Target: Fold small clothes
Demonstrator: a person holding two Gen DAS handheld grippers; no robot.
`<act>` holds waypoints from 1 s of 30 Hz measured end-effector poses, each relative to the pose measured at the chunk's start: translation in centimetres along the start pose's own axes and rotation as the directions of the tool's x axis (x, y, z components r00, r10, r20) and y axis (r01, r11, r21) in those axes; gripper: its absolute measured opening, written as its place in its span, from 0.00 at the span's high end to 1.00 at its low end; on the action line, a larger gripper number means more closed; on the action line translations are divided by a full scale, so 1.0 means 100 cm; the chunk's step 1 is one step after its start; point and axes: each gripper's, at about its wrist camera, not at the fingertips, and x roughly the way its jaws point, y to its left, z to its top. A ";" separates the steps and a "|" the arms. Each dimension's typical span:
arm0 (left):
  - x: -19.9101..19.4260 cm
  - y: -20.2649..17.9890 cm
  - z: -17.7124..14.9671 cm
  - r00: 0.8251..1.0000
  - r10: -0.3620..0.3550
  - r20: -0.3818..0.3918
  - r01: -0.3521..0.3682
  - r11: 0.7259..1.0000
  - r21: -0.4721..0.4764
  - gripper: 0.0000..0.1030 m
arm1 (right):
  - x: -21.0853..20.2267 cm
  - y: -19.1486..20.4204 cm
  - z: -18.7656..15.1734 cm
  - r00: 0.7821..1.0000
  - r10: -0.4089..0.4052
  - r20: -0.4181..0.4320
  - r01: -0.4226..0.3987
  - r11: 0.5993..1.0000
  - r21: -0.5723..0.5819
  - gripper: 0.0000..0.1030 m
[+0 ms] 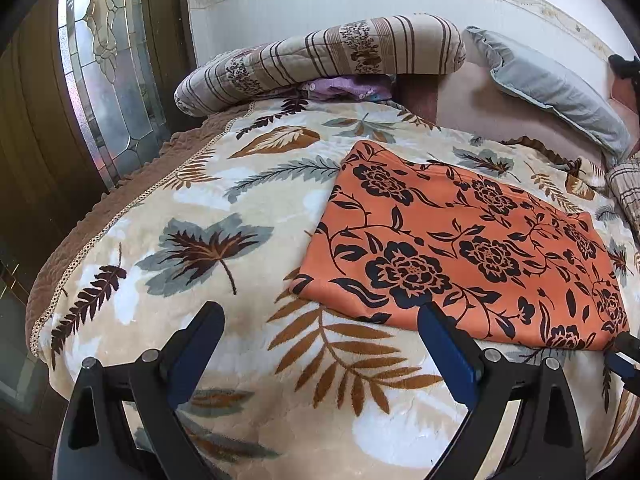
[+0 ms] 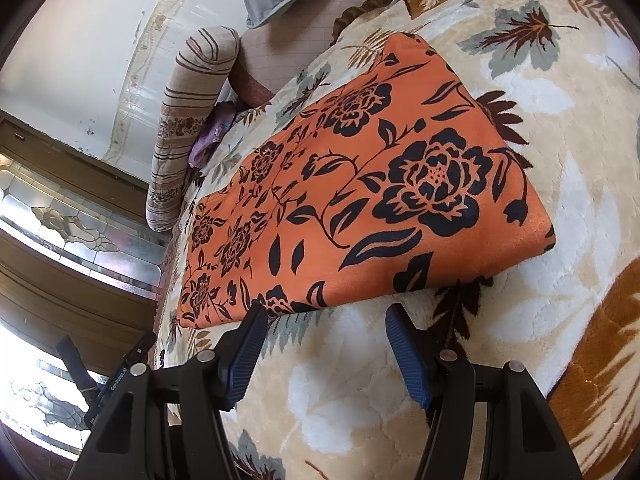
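The orange cloth (image 1: 460,248) is lying flat on the bed (image 1: 200,216), over the leaf-print blanket, in a neat rectangle with a doubled edge showing at its near right corner in the right wrist view, so it is probably already folded at least once. The left gripper (image 1: 320,328) is hovering just short of the cloth's near edge with its fingers (image 1: 444,344) spread wide and holding nothing. The right gripper (image 2: 324,336) is likewise standing wide open and empty, just beside the same near edge, toward the other end.

Judging from this, the step in hand is taking the near edge for the next fold. To do it well, each gripper should be going in low, one finger sliding under all layers at a corner, not the top layer alone. The plush blanket is likely getting pinched too if the lower finger digs in, so a shallow angle is helping. Both corners should be lifting together and travelling evenly to the far edge, keeping the fabric taut enough not to wrinkle.
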 end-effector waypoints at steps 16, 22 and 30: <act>0.024 -0.010 0.001 0.999 0.030 -0.025 -0.029 0.999 0.030 0.06 | 0.011 -0.002 0.003 0.999 0.032 -0.035 -0.031 0.999 0.033 0.37; 0.038 -0.009 0.001 0.999 0.022 -0.041 -0.020 0.999 0.030 0.06 | 0.020 0.002 0.000 0.998 0.030 -0.053 -0.028 0.999 0.033 0.37; 0.068 -0.007 0.000 0.991 -0.086 -0.107 0.087 0.996 0.004 0.06 | 0.021 -0.005 -0.002 0.999 0.030 -0.042 -0.028 0.998 0.059 0.37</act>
